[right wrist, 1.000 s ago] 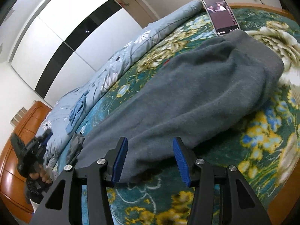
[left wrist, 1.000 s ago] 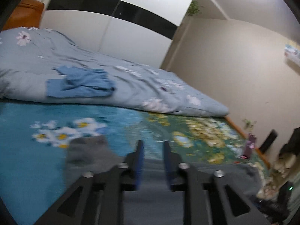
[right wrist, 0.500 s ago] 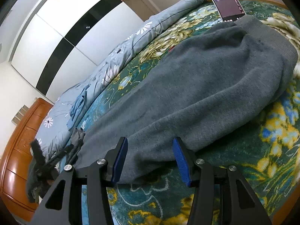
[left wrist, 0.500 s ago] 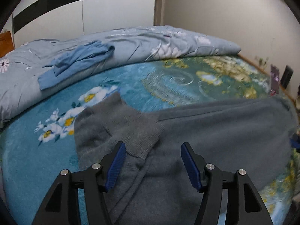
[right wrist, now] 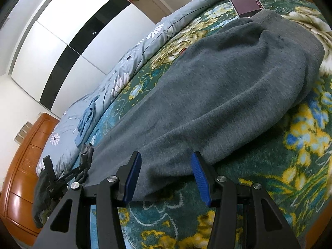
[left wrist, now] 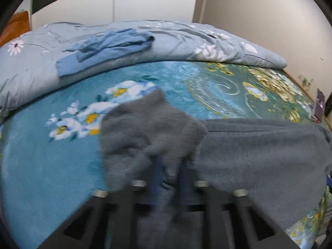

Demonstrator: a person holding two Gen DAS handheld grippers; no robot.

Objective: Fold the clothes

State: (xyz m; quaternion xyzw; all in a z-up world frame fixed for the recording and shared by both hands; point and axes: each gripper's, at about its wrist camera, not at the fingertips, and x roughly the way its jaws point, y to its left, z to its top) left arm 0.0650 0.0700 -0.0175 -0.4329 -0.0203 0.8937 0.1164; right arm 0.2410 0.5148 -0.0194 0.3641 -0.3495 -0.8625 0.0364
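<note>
A grey sweater (right wrist: pixel 217 95) is spread across the floral blanket (right wrist: pixel 300 145), just beside the pale quilt (left wrist: pixel 186 41). Its bunched end is pinched between the closed jaws of the left gripper (left wrist: pixel 169 172). The right gripper (right wrist: pixel 166 176) is held open over the sweater's near edge, gripping nothing.

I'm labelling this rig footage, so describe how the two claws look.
Right claw: matte black frame with triangular cut-outs, silver round bolts, and two flat fingers faced with ribbed blue pads. Left claw: same black frame and silver bolts, blurred here, blue barely showing. No cables or markings are visible in either wrist view. No sleeve shows.
</note>
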